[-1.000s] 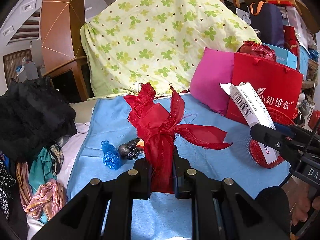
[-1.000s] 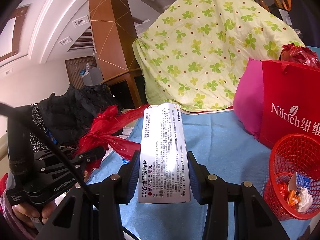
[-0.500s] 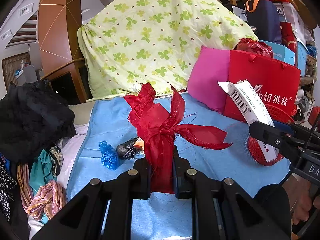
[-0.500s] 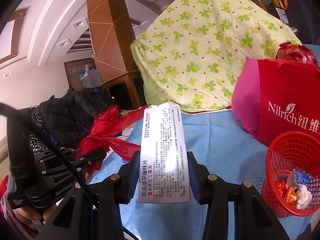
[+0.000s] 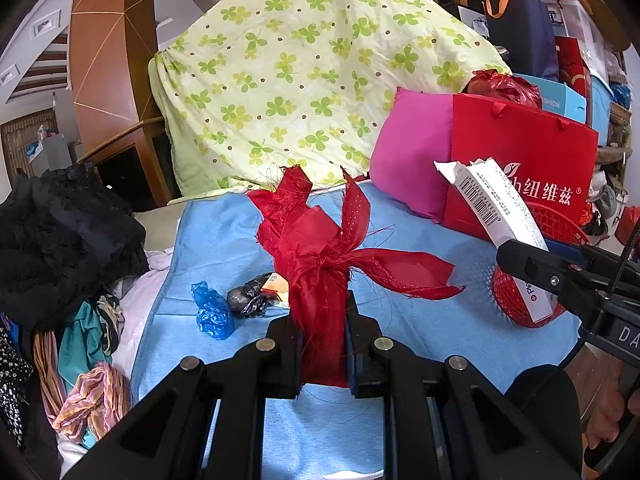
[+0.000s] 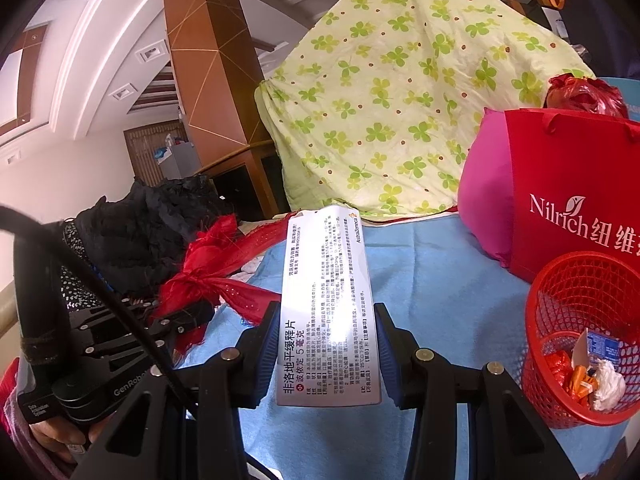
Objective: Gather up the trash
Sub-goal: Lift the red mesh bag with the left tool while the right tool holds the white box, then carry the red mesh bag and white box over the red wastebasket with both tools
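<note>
My left gripper [image 5: 323, 322] is shut on a frayed red cloth scrap [image 5: 320, 256], held above the blue cloth [image 5: 224, 240]; it also shows in the right wrist view [image 6: 208, 276]. My right gripper [image 6: 326, 344] is shut on a white medicine box [image 6: 326, 304], which also shows at the right of the left wrist view [image 5: 500, 208]. A red mesh trash basket [image 6: 576, 304] with wrappers inside stands at the right, just right of the box. A blue plastic wad [image 5: 212, 312] and a black wad [image 5: 250, 296] lie on the blue cloth left of the left gripper.
A red paper bag [image 6: 568, 184] and a pink cushion [image 6: 484, 196] stand behind the basket. A green clover-print sheet [image 5: 304, 80] covers a mound at the back. Black clothing [image 5: 60, 236] and mixed fabrics [image 5: 84, 360] pile up at the left.
Both grippers keep their hold. The basket has shifted slightly left and down in the right wrist view, so the right gripper has drifted a little towards it.
</note>
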A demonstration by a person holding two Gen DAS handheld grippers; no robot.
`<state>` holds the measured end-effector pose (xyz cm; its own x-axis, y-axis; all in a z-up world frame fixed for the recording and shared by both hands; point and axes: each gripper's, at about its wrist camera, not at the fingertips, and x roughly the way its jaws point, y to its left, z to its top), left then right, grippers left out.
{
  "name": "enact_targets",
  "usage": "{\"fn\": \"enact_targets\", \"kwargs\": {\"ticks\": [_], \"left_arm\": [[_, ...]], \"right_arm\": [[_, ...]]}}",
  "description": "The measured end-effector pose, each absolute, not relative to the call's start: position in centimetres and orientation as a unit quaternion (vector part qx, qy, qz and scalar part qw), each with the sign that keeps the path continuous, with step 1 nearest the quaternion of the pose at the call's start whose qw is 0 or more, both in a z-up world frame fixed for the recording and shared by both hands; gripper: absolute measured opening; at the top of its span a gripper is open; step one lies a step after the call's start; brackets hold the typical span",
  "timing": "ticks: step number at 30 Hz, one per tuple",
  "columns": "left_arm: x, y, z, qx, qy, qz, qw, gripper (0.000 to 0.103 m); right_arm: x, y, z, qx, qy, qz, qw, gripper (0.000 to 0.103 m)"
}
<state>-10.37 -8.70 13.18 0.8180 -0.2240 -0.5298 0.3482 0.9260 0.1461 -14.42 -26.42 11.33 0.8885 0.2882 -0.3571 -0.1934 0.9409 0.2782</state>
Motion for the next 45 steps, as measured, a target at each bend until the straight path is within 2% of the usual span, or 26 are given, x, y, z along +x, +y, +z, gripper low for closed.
{"fn": "enact_targets", "kwargs": {"ticks": [45], "left_arm": [[-10.8, -12.7, 12.8, 0.155, 0.265, -0.171, 0.936, 0.018]], "right_arm": [[-16.5, -29.1, 11.1, 0.170, 0.186, 0.103, 0.962, 0.047]]}}
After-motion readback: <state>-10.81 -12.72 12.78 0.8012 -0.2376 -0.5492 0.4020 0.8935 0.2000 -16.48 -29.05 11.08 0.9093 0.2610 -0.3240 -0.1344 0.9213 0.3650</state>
